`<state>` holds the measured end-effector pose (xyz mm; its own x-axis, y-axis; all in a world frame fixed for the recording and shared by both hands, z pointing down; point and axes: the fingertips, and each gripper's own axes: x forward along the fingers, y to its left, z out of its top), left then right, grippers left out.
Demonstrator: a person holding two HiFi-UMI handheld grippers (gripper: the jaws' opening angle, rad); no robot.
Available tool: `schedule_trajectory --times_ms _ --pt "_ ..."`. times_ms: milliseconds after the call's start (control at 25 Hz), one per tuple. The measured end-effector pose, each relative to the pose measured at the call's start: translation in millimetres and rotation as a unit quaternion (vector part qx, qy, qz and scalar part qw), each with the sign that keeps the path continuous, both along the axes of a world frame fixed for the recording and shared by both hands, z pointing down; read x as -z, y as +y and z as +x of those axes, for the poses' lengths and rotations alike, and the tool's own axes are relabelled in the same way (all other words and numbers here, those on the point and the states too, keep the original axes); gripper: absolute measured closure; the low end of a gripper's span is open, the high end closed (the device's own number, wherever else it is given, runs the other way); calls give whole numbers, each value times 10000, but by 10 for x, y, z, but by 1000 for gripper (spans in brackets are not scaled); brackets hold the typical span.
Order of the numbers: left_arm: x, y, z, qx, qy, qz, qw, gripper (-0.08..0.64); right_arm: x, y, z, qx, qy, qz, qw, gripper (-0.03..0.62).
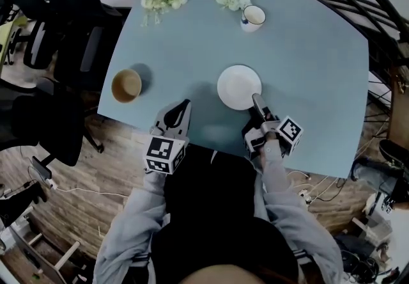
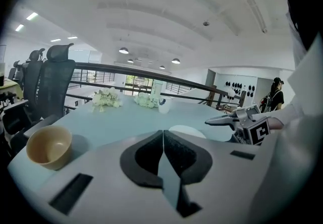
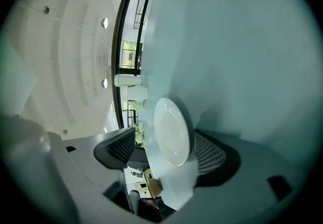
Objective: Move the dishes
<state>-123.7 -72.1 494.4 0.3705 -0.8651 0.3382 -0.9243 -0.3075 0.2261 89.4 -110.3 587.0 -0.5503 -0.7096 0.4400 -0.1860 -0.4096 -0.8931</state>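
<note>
One white plate lies in the middle of the bench. Its near-right rim sits between the right gripper's spread fingers, which do not pinch it. The left gripper, its fingers pressed together on nothing, hovers just left of the plate. One tan bowl sits at the left, and one white mug at the far side.
</note>
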Motion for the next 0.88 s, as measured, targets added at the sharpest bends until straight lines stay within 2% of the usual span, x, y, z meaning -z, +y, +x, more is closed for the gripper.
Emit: schedule_trajectory --times_ms 200,320,440,520,640,720,840,880 --pt "56 -78 35 -130 -104 152 9997 543 106 -28 -4 42 10 96 9999 77" --pt "119 -74 110 -73 -32 186 9998 543 231 -7 49 357 170 488 9980 66" --pt "179 -50 181 40 -31 220 9997 543 399 12 141 851 822 1112 9867 66" --pt "218 -16 230 108 -33 233 9997 543 522 16 242 1160 1543 1576 9685 91" --pt "263 34 289 190 -72 238 9995 543 692 0 404 1442 2664 2245 9262 204" --pt "289 69 334 281 -102 232 9993 543 805 13 494 1555 3145 2667 8977 236" --pt "367 130 450 342 -82 294 9989 543 1082 24 649 1475 3721 3378 8519 358" --pt "389 150 488 356 -88 317 9988 543 1174 39 678 1498 3896 3614 8338 376"
